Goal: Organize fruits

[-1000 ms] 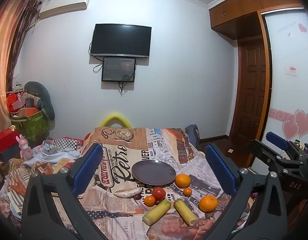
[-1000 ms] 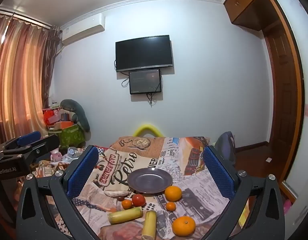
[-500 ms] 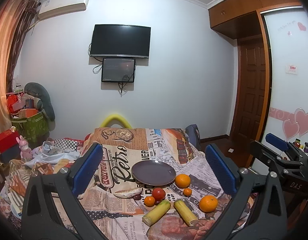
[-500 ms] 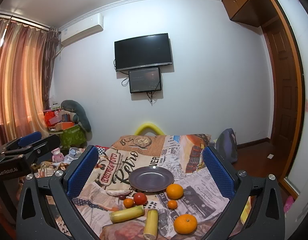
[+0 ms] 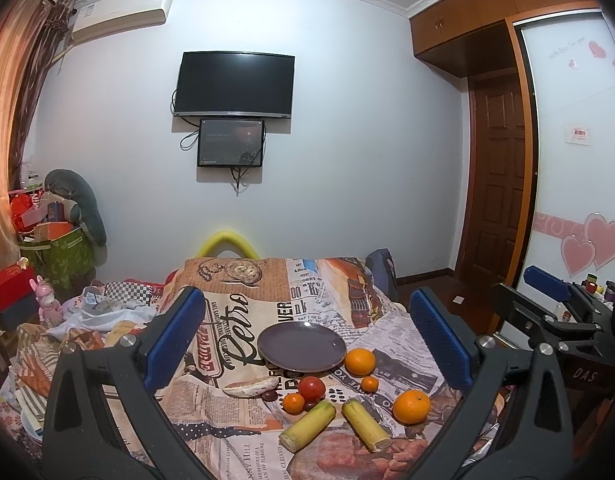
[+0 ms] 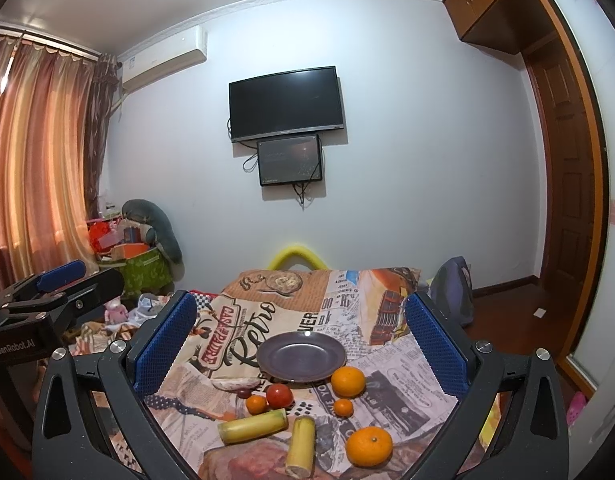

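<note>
An empty dark plate (image 5: 302, 346) (image 6: 301, 356) rests on a table covered with a newspaper-print cloth (image 5: 235, 312). In front of it lie a red tomato (image 5: 312, 388) (image 6: 279, 395), two big oranges (image 5: 360, 361) (image 5: 411, 406), two small oranges (image 5: 294, 403) (image 5: 370, 384), two yellow-green stalk pieces (image 5: 307, 426) (image 5: 365, 425) and a pale sweet potato (image 5: 250, 387). My left gripper (image 5: 307, 320) and right gripper (image 6: 299, 320) both hover open above the near edge, well short of the fruit, holding nothing.
The right gripper (image 5: 547, 308) shows at the right of the left wrist view; the left gripper (image 6: 47, 292) shows at the left of the right wrist view. Clutter and a green box (image 5: 59, 256) stand left of the table. A wooden door (image 5: 495, 184) is at the right.
Both views have shifted only slightly; the right wrist view has tipped down a little toward the fruit. Nothing on the table has moved, and both grippers stay open.
</note>
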{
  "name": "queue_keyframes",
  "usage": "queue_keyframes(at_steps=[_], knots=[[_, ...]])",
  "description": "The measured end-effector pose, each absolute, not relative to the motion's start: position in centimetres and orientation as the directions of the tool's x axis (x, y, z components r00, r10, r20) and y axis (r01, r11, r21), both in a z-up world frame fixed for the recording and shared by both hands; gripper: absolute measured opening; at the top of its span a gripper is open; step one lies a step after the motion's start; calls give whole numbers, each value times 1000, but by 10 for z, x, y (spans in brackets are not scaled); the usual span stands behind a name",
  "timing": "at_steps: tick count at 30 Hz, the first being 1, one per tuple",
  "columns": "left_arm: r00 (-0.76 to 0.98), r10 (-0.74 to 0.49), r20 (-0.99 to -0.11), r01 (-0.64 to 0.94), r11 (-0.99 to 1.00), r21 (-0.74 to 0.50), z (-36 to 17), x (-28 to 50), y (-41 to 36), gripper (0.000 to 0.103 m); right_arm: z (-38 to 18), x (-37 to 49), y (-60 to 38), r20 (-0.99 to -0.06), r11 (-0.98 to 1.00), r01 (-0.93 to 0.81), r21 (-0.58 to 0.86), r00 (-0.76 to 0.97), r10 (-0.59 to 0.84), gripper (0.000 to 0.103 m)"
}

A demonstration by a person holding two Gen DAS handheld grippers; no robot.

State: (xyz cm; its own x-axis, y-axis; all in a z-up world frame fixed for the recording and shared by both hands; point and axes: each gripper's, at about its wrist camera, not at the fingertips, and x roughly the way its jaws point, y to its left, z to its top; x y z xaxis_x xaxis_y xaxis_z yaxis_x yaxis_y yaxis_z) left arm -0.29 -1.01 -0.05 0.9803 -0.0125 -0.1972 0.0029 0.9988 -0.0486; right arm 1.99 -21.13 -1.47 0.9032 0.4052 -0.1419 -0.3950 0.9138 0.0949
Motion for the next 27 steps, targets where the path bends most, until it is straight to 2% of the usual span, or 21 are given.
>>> queue_keyframes(at_steps=[27], knots=[[979, -23, -200, 13, 998, -55, 2, -6, -14, 103, -16, 20, -208, -147, 917, -391, 83, 905, 400, 103]])
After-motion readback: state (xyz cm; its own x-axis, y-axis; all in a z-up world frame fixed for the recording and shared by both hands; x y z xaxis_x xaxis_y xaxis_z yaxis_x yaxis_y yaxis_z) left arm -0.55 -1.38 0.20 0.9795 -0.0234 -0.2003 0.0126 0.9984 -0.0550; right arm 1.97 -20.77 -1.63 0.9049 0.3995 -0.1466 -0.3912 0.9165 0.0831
